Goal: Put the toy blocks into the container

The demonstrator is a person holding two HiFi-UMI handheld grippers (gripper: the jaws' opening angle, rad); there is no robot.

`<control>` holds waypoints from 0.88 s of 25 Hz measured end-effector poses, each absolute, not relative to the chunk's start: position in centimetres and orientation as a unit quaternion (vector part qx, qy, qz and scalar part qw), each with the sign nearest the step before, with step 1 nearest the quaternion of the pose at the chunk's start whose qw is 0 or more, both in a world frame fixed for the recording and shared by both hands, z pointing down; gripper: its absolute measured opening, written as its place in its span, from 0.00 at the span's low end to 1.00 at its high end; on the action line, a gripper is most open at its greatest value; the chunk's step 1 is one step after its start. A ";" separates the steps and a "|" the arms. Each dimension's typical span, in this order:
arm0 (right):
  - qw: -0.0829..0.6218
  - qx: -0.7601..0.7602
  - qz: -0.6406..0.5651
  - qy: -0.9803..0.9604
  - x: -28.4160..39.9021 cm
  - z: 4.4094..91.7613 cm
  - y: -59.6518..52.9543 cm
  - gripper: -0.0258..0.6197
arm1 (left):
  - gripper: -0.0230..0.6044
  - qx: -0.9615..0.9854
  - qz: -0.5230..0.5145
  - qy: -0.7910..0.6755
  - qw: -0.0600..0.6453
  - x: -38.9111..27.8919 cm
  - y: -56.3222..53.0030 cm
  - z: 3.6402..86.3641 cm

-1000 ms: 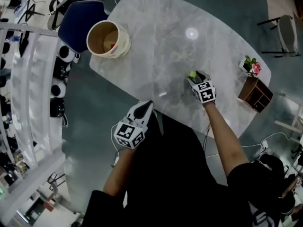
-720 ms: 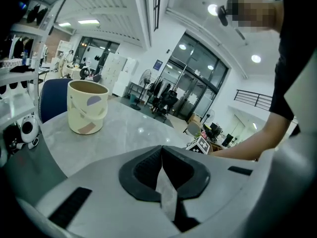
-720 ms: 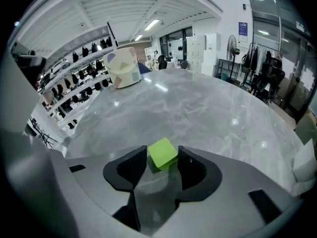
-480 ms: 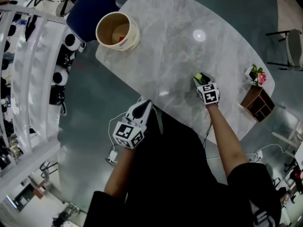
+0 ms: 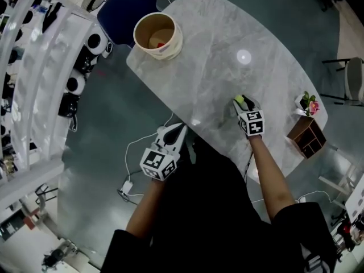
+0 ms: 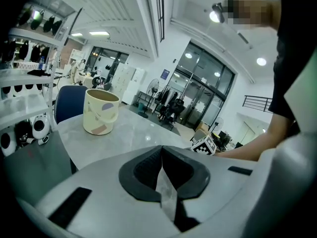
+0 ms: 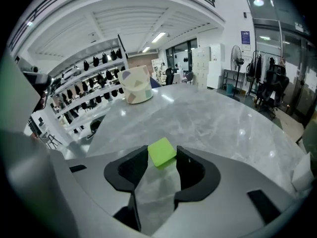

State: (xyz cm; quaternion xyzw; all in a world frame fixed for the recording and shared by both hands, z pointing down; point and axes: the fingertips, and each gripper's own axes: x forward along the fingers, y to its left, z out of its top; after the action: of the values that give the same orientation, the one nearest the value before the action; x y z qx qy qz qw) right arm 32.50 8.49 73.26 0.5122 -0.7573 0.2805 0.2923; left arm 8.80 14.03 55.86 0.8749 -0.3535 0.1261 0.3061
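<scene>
The green toy block sits tilted between the jaw tips of the right tool, low in the middle of the right gripper view, over the marble counter. The jaws have just been closing and now pinch the block by two opposite sides. It looks small, light and stiff, probably smooth-skinned. A flat pinch across its middle should hold, while a grip near a corner could let it twist out. The left tool is clenched on nothing. The container stands at the upper left of the head view, well apart from the block.
</scene>
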 end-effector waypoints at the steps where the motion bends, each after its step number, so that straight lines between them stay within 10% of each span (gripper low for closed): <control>1: 0.288 0.513 0.275 -0.760 32.1 72.3 8.3 0.31 | 0.04 0.876 0.123 -0.353 0.304 8.6 14.1 55.6; 22: 0.254 0.486 0.194 -0.814 12.9 56.8 6.2 0.31 | 0.04 0.894 0.046 -0.380 0.232 -6.3 11.0 48.8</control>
State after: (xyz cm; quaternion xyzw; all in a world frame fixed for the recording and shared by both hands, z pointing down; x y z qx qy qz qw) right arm 12.86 6.15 56.78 0.4855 -0.8137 0.1944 0.2538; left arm -6.32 10.95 48.84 0.8942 -0.3798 0.0457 0.2324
